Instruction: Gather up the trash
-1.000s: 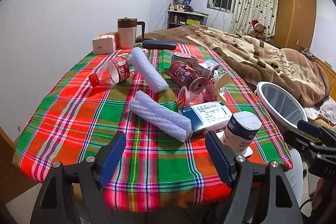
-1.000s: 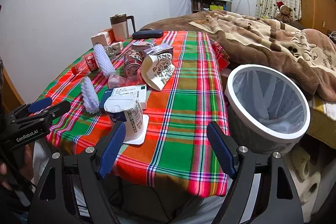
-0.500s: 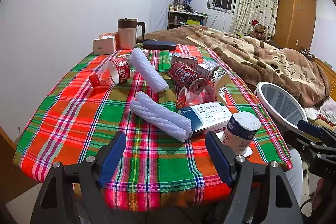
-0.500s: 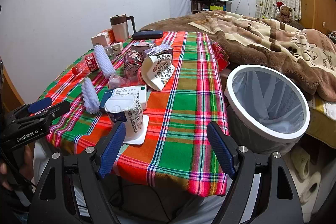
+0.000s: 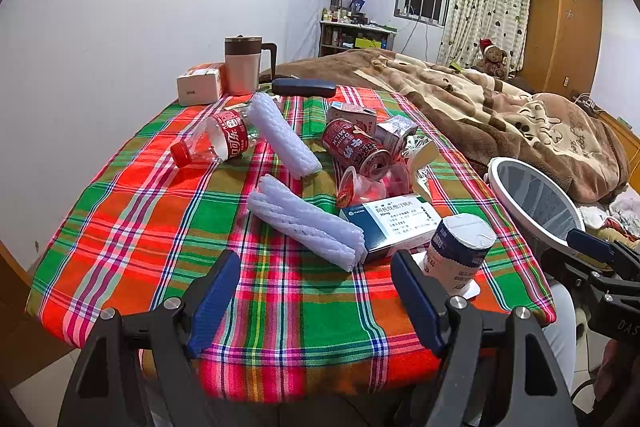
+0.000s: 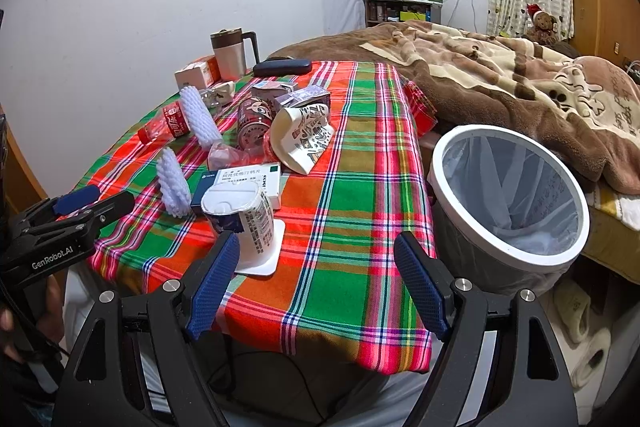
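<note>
While both tongs hang short of the table's near edge, nothing is gripped: the left tongs (image 5: 316, 291) stand with jaws spread wide and empty, and the right tongs (image 6: 316, 283) are likewise agape with nothing between them.

Closest to either is the yogurt cup (image 6: 240, 217), upright on a white coaster (image 6: 266, 251) near the table's front edge. It sits just ahead of the right tongs' left finger, and ahead and to the right of the left tongs; its long axis stands vertical, leaning slightly. The right hand looks the nearer, and it also has the bin on its side.

Behind the cup lies a medicine box (image 5: 394, 225), touching a foam sleeve (image 5: 306, 223) that runs slantwise. Farther back are a red can (image 5: 354, 147), a plastic bottle (image 5: 212, 143) and a crumpled paper cup (image 6: 302, 139).

The lined bin (image 6: 508, 195) stands off the table's right side, mouth open and unobstructed. The checked cloth (image 6: 352, 227) between cup and bin is bare, giving free room for a sideways carry.
</note>
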The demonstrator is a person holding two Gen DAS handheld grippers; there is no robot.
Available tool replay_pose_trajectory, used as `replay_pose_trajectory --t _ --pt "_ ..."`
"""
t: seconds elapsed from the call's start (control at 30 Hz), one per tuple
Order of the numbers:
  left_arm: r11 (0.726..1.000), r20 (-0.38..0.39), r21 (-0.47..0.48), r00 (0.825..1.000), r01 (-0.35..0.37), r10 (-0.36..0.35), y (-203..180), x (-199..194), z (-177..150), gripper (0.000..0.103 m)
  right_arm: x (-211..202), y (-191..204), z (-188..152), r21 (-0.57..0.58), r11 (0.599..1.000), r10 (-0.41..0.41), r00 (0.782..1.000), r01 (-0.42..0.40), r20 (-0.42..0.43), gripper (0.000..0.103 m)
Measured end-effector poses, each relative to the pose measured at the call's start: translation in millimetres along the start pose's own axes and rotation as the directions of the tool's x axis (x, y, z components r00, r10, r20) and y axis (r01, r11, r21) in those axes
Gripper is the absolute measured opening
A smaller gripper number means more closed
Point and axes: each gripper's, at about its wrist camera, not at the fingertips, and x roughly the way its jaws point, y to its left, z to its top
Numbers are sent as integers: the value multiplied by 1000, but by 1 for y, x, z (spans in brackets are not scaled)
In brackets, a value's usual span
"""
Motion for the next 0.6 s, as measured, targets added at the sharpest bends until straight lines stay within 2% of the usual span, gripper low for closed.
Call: replay_pose_trajectory --t 0.6 --pt "1000 2 -2 1000 -2 2 0 -3 2 77 -3 5 1 -10 1000 0 1000 0 5 81"
